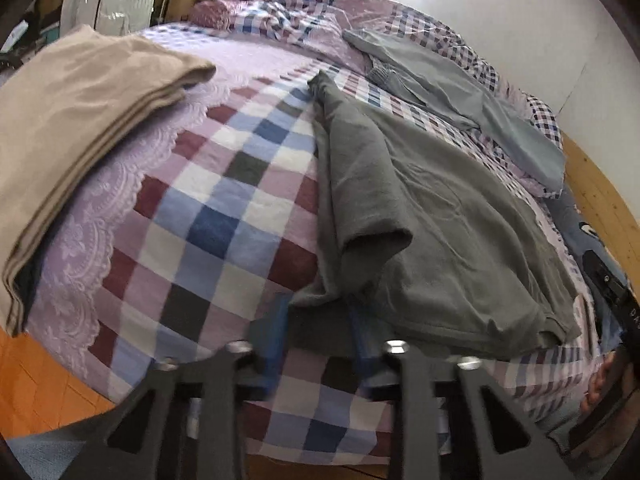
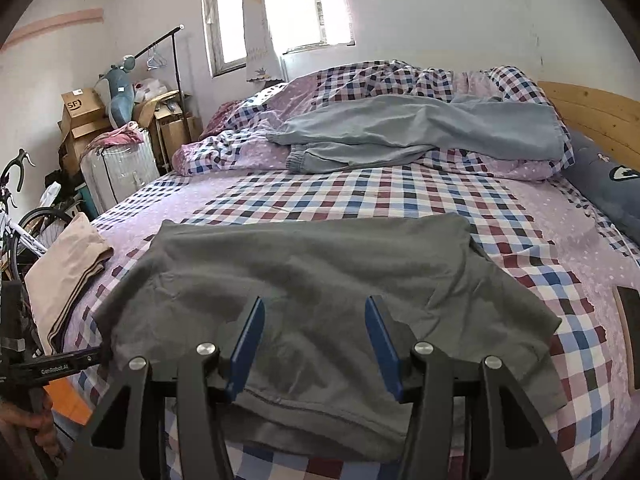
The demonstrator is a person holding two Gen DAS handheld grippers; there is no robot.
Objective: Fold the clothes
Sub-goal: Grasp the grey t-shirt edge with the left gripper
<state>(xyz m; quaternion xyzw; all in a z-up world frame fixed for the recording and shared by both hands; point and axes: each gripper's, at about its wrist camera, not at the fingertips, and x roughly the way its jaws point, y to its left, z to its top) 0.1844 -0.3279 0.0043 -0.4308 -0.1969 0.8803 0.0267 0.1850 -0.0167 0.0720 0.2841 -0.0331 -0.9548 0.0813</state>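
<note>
Folded beige cloth lies at the bed's left edge. The grey t-shirt is spread at the near edge: left gripper has blurred blue pads at its hem, can't tell if clamped. Right gripper hangs over it, jaws apart, gripping nothing.
</note>
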